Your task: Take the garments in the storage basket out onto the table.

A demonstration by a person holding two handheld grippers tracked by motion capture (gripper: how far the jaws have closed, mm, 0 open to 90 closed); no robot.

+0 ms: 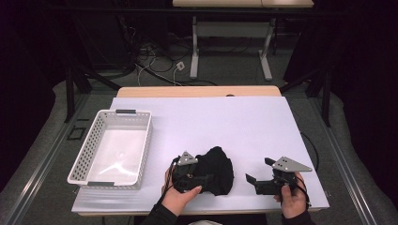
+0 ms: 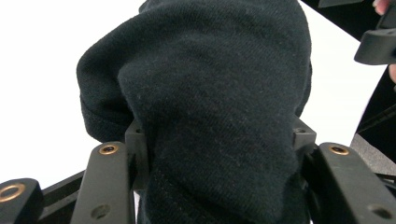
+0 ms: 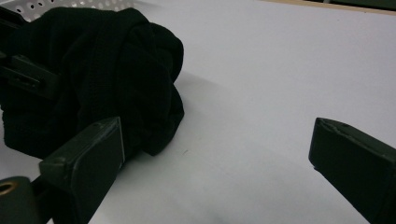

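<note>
A bunched black cloth (image 1: pixel 219 168) lies near the front edge of the white table top (image 1: pixel 234 117). My left gripper (image 1: pixel 209 176) reaches into it from the left, and a hand holds the gripper's body. In the left gripper view the cloth (image 2: pixel 210 93) is squeezed between the two jaws of the left gripper (image 2: pixel 217 135), with both pads pressed into the fabric. My right gripper (image 1: pixel 257 169) rests to the right of the cloth, a short gap away. Seen from the right gripper view, the right gripper (image 3: pixel 217 149) stands open over bare table, and the cloth (image 3: pixel 107 70) sits just beyond its left jaw.
A white perforated basket (image 1: pixel 84 154) stands at the left of the table with nothing in it. A wooden strip (image 1: pixel 197 91) runs along the table's far edge. Beyond it are a desk frame and cables on the floor.
</note>
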